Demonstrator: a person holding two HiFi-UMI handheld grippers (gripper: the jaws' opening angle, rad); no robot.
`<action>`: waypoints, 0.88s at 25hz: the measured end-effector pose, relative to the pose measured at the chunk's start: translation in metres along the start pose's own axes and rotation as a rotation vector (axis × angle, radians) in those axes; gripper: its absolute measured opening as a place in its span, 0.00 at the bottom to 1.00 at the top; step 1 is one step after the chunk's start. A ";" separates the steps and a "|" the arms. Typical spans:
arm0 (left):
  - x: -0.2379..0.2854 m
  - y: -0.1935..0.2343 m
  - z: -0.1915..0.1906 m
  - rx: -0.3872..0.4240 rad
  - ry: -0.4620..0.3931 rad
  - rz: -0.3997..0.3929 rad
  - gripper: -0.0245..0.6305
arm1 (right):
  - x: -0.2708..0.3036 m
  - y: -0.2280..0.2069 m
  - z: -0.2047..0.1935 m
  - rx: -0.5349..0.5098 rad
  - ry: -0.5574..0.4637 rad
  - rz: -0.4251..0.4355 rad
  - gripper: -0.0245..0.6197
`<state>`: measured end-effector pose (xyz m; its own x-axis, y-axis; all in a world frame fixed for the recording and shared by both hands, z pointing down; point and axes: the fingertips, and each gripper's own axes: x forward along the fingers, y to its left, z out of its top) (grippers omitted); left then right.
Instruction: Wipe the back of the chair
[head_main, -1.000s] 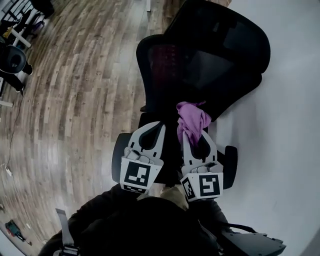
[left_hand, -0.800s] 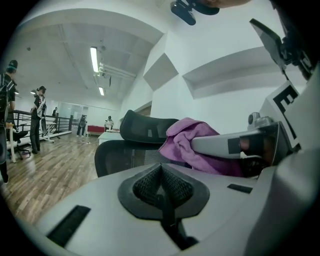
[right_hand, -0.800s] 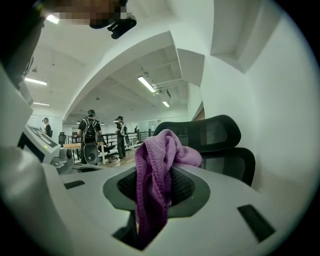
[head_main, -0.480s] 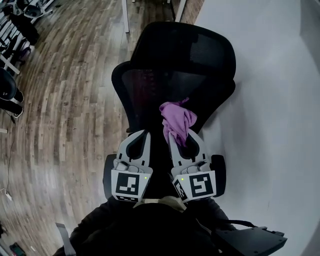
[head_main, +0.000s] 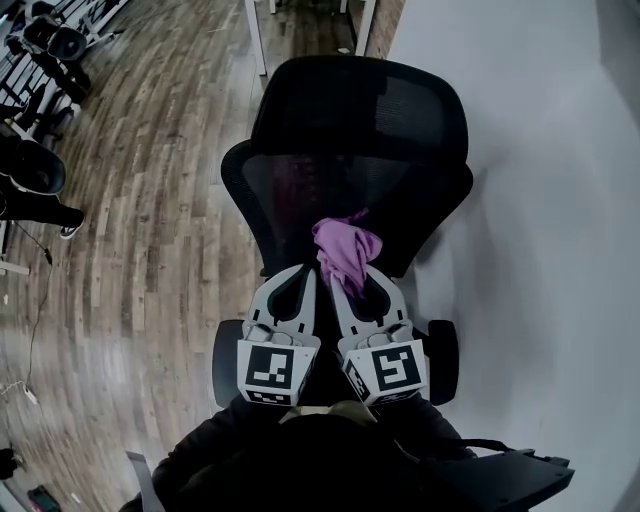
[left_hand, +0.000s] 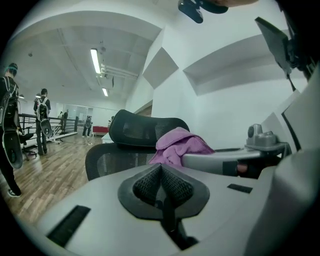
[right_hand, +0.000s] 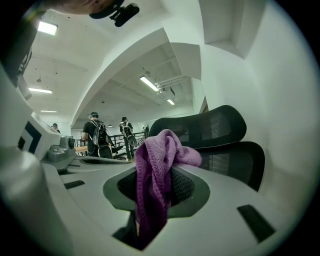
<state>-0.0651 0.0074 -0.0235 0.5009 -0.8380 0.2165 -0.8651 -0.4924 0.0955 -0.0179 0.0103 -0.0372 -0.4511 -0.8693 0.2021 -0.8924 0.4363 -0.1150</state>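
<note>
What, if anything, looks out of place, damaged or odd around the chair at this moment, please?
Nothing stands out. The black mesh chair shows no tear or tilt, the purple cloth is bunched but pinched in the right claw, and the left claw is shut on nothing.

One chair (head_main: 360, 130), one purple cloth (head_main: 346, 246), two grippers: left gripper (head_main: 303, 272), right gripper (head_main: 356, 276)

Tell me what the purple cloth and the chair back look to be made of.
Purple cloth: soft, matte knitted or microfibre fabric, judging by the ribbed, looped weave in its folds. Chair back: black mesh, probably synthetic, with a fine see-through grid, held in a smooth dark frame that looks like plastic.
</note>
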 end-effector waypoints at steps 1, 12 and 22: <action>0.003 0.001 0.003 0.006 -0.003 0.005 0.05 | 0.000 -0.001 0.000 0.002 -0.001 0.001 0.20; 0.067 -0.006 0.121 0.074 -0.189 -0.012 0.05 | 0.042 -0.077 0.113 -0.016 -0.119 -0.078 0.20; 0.126 0.001 0.164 0.087 -0.260 -0.016 0.05 | 0.091 -0.111 0.158 0.023 -0.183 -0.077 0.20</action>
<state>0.0016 -0.1369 -0.1553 0.5143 -0.8566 -0.0419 -0.8571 -0.5151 0.0107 0.0415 -0.1537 -0.1595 -0.3702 -0.9285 0.0307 -0.9227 0.3636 -0.1285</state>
